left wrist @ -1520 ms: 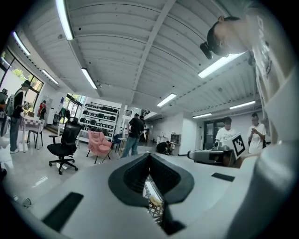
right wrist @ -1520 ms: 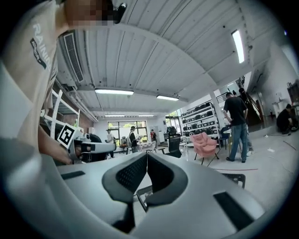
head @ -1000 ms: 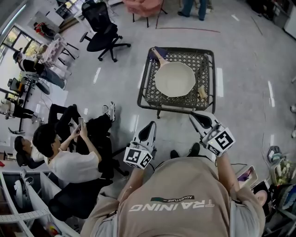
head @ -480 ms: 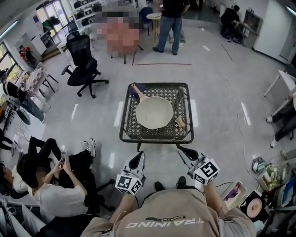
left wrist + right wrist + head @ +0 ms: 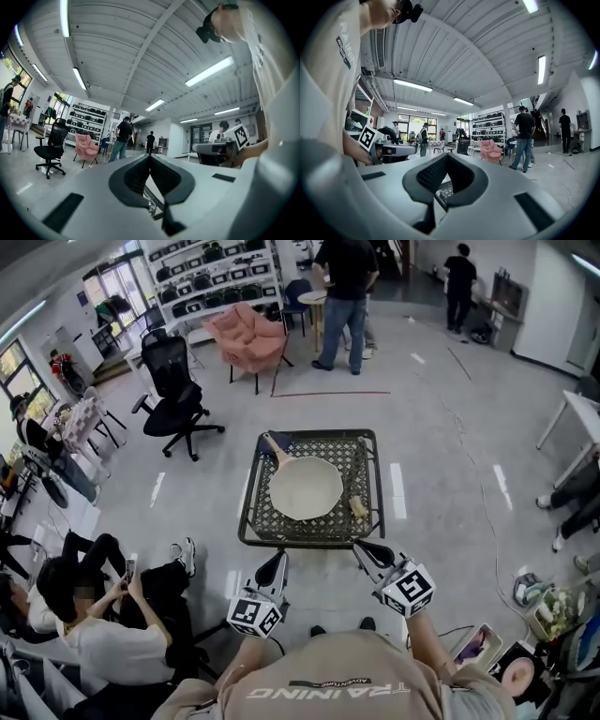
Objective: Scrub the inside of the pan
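A cream pan (image 5: pixel 306 487) with a wooden handle (image 5: pixel 277 448) lies on a low black wire-mesh table (image 5: pixel 251 512). A small tan scrubber (image 5: pixel 357 508) rests on the mesh by the pan's right side. My left gripper (image 5: pixel 278 560) (image 5: pixel 150 157) and my right gripper (image 5: pixel 360 547) (image 5: pixel 446 157) are held level just short of the table's near edge, apart from the pan. Both are shut with nothing between the jaws. Each gripper view shows the other gripper beside it and a bit of mesh below the tips.
A dark blue item (image 5: pixel 287 438) lies under the pan's handle. A black office chair (image 5: pixel 176 390) and a pink armchair (image 5: pixel 251 334) stand beyond the table. People stand at the back (image 5: pixel 343 287) and sit at the left (image 5: pixel 89 615). A white table (image 5: pixel 579 418) is at right.
The head view has tilted up, so the table and pan look smaller and farther away. Both grippers have shifted slightly toward the table's near edge and stay shut and empty.
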Action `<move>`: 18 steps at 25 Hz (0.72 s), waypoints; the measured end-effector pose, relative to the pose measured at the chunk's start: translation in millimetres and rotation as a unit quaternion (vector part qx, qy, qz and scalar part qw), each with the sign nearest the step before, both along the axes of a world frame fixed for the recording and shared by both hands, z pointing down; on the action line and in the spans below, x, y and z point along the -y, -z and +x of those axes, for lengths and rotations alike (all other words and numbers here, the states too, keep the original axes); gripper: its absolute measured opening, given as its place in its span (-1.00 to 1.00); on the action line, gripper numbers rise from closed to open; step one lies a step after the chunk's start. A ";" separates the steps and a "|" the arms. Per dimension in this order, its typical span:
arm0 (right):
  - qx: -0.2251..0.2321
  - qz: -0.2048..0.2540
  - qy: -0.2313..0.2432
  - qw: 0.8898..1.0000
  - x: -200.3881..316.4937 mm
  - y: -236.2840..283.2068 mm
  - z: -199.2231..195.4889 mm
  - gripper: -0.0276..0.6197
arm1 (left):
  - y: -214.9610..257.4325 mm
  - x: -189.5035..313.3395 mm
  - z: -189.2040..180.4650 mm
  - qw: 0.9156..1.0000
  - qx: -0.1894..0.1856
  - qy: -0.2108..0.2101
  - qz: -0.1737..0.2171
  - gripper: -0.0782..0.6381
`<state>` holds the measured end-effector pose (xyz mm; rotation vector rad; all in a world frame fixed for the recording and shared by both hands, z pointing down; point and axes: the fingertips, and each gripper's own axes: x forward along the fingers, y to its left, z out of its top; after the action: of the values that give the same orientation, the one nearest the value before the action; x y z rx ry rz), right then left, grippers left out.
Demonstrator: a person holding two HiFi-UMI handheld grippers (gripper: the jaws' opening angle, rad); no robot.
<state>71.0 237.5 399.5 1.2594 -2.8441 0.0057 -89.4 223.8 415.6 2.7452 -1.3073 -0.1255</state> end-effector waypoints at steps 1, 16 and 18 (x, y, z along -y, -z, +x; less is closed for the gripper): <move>-0.002 0.001 0.001 1.000 2.6 0.1 1.9 -0.86 | 1.5 1.8 2.8 1.000 -0.002 -0.001 0.003 -0.73; -0.021 0.003 0.060 0.998 9.7 4.1 -3.9 -0.86 | 16.8 -7.7 5.4 0.999 -0.002 0.032 0.019 -0.73; -0.024 0.003 0.065 0.998 10.9 4.2 -5.6 -0.86 | 16.7 -7.9 4.3 0.999 -0.004 0.035 0.019 -0.73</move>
<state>65.3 226.6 395.3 1.0596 -2.8810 -0.0359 -85.1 231.7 399.0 2.7268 -1.4147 -0.1680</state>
